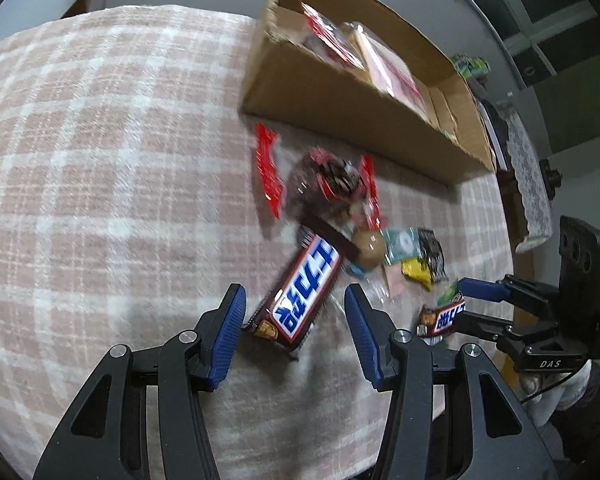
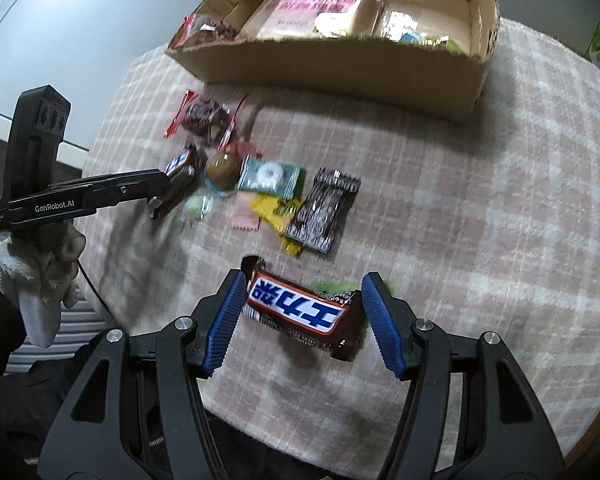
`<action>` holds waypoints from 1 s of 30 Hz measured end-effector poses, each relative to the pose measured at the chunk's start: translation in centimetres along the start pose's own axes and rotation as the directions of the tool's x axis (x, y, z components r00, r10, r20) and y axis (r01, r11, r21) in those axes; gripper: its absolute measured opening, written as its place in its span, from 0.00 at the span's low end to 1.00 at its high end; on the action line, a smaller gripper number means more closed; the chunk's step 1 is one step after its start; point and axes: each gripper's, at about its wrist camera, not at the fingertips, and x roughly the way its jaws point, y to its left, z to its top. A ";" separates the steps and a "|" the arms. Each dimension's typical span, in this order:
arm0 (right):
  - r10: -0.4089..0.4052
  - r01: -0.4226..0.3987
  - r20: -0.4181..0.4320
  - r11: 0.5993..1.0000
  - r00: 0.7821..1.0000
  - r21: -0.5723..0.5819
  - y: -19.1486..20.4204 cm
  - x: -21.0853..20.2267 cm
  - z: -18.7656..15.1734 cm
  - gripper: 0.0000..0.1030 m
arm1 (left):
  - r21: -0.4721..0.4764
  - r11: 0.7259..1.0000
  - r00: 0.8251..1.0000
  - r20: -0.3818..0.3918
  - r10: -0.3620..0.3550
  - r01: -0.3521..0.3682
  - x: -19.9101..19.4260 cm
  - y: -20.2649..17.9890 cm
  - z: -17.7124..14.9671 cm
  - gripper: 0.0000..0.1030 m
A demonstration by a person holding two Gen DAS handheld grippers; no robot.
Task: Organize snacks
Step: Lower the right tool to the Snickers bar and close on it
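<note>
Above plaid cloth (image 1: 100, 160), the right hand-held gripper (image 2: 304, 320) clamps a Snickers bar (image 2: 296, 307); whether the left hand-held gripper (image 1: 294, 320) grips is unclear.

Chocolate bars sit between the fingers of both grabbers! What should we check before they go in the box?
1. Right gripper pinches its chocolate bar: ok, pads on both ends.
2. Left gripper pinches the other bar: cannot tell; it sits slanted between the fingers.
3. Cardboard box open on top: ok.
4. Everything sorted: not ok; loose snacks lie on the checked cloth.
</note>
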 end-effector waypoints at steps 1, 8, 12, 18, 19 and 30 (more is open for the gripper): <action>0.004 -0.004 -0.010 1.000 1.000 -0.004 0.1 0.1 -0.2 0.61 | 0.011 1.000 1.000 -0.003 0.004 -0.004 0.0 -0.3 -0.2 0.49; -0.035 0.033 -0.029 0.996 0.999 -0.077 1.8 0.5 -1.1 0.61 | 0.092 0.992 0.996 -0.007 0.084 -0.083 0.4 -2.2 -0.4 0.49; -0.086 0.083 -0.016 0.985 0.996 -0.150 3.1 0.6 -1.2 0.61 | 0.112 0.987 0.993 0.005 0.116 -0.116 0.6 -2.7 0.1 0.49; -0.185 0.172 -0.019 0.943 0.983 -0.286 5.5 2.2 -1.1 0.61 | 0.139 0.975 0.985 0.004 0.173 -0.172 1.5 -3.0 0.9 0.46; -0.198 0.183 -0.019 0.937 0.980 -0.299 5.8 2.5 -1.0 0.61 | 0.140 0.974 0.984 0.007 0.177 -0.176 1.7 -3.5 0.9 0.46; -0.186 0.177 -0.012 0.949 0.982 -0.260 4.9 2.2 -0.7 0.34 | 0.107 0.978 0.983 0.035 0.178 -0.181 1.6 -3.0 0.7 0.28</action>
